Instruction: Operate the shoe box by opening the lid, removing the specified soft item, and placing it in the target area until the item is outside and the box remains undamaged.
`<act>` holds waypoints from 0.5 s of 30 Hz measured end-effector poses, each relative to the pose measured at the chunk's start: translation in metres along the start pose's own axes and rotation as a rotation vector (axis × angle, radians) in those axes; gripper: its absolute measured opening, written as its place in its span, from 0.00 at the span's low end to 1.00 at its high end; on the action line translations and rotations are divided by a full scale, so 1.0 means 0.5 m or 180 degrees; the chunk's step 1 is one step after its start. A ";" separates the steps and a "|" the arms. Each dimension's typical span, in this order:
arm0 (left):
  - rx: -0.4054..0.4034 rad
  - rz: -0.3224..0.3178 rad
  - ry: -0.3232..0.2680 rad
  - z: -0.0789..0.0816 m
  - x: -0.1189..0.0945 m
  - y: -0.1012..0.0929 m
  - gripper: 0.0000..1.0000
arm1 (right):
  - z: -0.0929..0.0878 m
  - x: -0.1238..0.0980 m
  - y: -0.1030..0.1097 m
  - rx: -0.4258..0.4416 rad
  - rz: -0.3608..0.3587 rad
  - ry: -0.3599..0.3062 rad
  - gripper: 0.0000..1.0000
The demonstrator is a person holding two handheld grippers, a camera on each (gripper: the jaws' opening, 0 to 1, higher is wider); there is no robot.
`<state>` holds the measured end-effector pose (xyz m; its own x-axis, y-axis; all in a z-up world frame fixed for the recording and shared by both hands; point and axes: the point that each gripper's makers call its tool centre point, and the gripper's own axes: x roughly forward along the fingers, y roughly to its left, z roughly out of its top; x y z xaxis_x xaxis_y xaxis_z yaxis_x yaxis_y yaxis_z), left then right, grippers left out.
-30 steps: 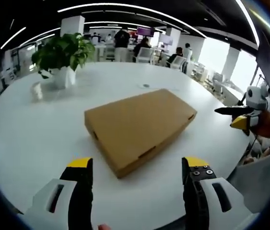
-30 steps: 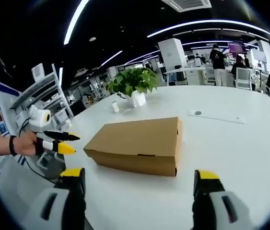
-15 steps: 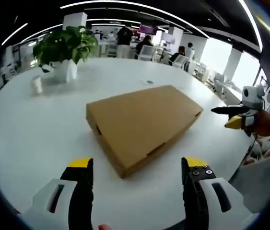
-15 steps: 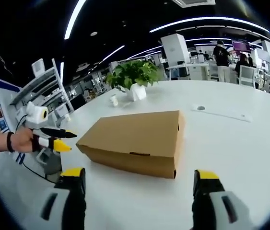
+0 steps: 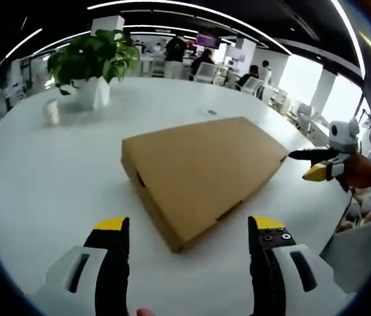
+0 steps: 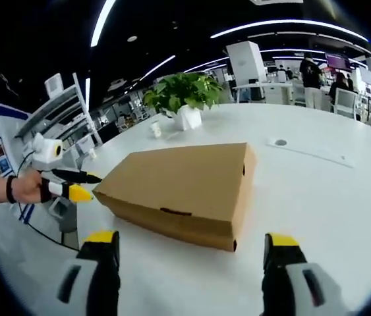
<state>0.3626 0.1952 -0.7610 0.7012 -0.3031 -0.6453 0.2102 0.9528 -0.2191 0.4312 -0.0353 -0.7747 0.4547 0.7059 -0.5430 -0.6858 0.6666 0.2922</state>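
Standing at the far left of the left gripper view, a potted plant point(image 5: 91, 66) is sitting well apart from the shoe box point(image 5: 201, 171), with bare white surface point(image 5: 33, 178) lying open between them. The shoe box is lying flat and closed near the middle of the surface, its near corner pointing between the jaws of the left tool point(image 5: 188, 230), which is spread wide and grasping nothing. To the right, past the box's far corner, the right tool point(image 5: 313, 164) is hovering just off the box, its tips parted and holding nothing.

In the right gripper view, the left tool point(image 6: 73, 184) is hanging at the left, beside the box's near-left corner point(image 6: 103, 191). The box point(image 6: 185, 181) is lying lid-down and shut, and open surface point(image 6: 330, 191) is running wide to its right. The right tool point(image 6: 188, 247) is released, jaws apart.

Compared with a second ago, the box is appearing larger in both views; both cameras are sitting closer to it.
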 end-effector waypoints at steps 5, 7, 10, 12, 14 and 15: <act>0.0025 0.0012 0.0033 -0.004 0.007 0.009 0.74 | 0.002 0.015 -0.001 -0.0042 0.0022 -0.0025 0.87; 0.0015 0.0009 0.0036 -0.005 0.010 0.011 0.73 | 0.003 0.020 -0.004 -0.0054 0.0026 -0.0029 0.86; 0.0017 0.0009 0.0041 -0.005 0.014 0.012 0.73 | 0.006 0.027 -0.009 -0.0034 0.0029 -0.0036 0.85; 0.0020 0.0003 0.0048 -0.005 0.018 0.011 0.73 | 0.006 0.031 -0.012 -0.0042 0.0021 -0.0035 0.84; 0.0026 -0.0014 0.0054 -0.006 0.022 0.009 0.72 | 0.008 0.034 -0.016 -0.0051 0.0015 -0.0041 0.83; 0.0029 -0.0021 0.0058 -0.006 0.024 0.008 0.72 | 0.009 0.036 -0.017 -0.0060 0.0014 -0.0043 0.82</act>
<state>0.3699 0.1953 -0.7716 0.6873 -0.3095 -0.6571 0.2210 0.9509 -0.2168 0.4478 -0.0271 -0.7833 0.4592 0.7122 -0.5310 -0.6984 0.6588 0.2797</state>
